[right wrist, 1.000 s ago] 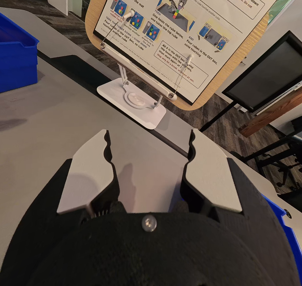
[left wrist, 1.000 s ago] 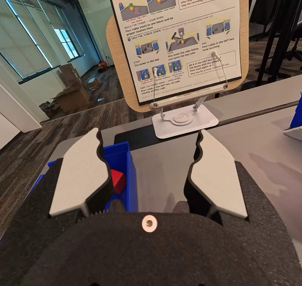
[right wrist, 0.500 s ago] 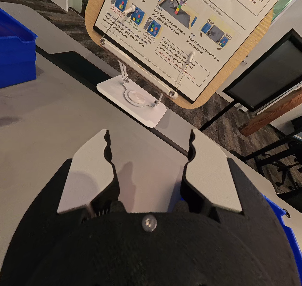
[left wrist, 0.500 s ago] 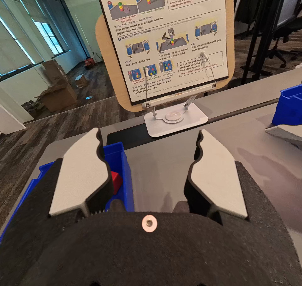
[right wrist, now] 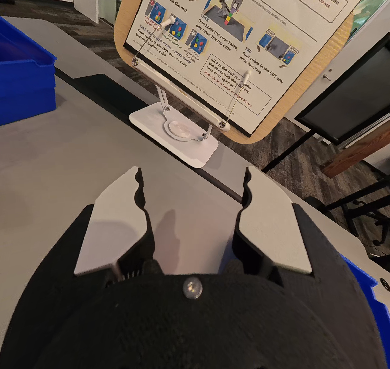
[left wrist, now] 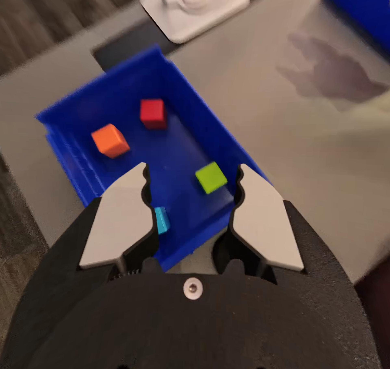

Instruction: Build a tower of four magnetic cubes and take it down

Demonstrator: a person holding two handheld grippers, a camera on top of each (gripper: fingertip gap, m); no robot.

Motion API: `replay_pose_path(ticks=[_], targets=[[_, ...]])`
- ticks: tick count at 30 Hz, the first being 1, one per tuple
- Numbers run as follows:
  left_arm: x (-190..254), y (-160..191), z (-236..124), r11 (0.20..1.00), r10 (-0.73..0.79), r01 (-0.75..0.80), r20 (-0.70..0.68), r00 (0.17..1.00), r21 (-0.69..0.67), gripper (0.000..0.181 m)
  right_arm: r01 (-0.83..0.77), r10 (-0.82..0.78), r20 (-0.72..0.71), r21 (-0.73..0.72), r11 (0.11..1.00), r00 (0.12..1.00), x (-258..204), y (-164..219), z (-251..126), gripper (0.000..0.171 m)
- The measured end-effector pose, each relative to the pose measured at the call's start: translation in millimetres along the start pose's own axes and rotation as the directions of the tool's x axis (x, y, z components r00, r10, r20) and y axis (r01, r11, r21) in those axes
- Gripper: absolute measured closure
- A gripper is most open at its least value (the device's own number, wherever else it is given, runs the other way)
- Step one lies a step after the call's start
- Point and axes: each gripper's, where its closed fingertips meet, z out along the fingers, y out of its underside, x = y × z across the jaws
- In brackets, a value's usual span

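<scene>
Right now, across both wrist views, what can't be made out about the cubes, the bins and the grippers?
- Light blue cube: left wrist view, partly hidden behind the left gripper's left finger.
- Right gripper: left wrist view, only a motion-blurred pale streak at the right edge.
- Second blue bin: left wrist view, blurred and cut off; its contents are unseen.
- Cube bin: right wrist view, cut by the left edge; its inside is hidden.

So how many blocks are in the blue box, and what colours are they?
In the blue box, none touching another:
red cube: 1
orange cube: 1
green cube: 1
light blue cube: 1, partly hidden behind the left gripper
Total: 4 cubes
</scene>
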Motion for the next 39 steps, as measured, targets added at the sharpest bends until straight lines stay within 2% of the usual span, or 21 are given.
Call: replay_pose_path(ticks=[4,7,9,13,19,28,32,39], targets=[[16.1,30.7,26.9,0.974,0.195,-0.206,-0.110,0.975,-0.092,0.104,-0.012,0.012,0.014,-0.006,1.000,1.000,1.9,3.9,0.5,0.079],[25.7,51.4,53.0,0.901,0.386,-0.413,-0.187,0.903,-0.137,0.102,-0.020,0.020,0.019,-0.008,1.000,1.000,4.3,6.0,-0.5,0.080],[34.1,59.4,68.0,0.876,0.419,-0.462,-0.259,0.871,-0.139,0.103,-0.022,0.022,0.019,-0.010,1.000,1.000,6.1,7.0,-1.4,0.080],[30.7,70.3,88.8,0.799,0.519,-0.578,-0.293,0.803,-0.170,0.107,-0.029,0.029,0.023,-0.008,1.000,0.999,9.1,6.6,-3.4,0.080],[35.8,83.6,102.0,0.752,0.534,-0.631,-0.387,0.752,-0.188,0.113,-0.028,0.027,0.020,0.007,1.000,0.999,16.1,1.7,-6.2,0.080],[41.1,96.4,112.2,0.758,0.488,-0.625,-0.476,0.732,-0.185,0.118,-0.074,0.074,0.018,0.017,0.997,0.997,30.7,0.8,-11.0,0.081],[38.3,94.8,114.4,0.757,0.503,-0.631,-0.465,0.728,-0.170,0.130,-0.075,0.075,0.015,0.015,0.997,0.997,32.5,1.4,-10.9,0.082],[38.6,96.1,117.7,0.756,0.511,-0.634,-0.456,0.729,-0.165,0.128,-0.074,0.073,0.012,0.017,0.997,0.997,35.2,1.5,-11.5,0.083]])
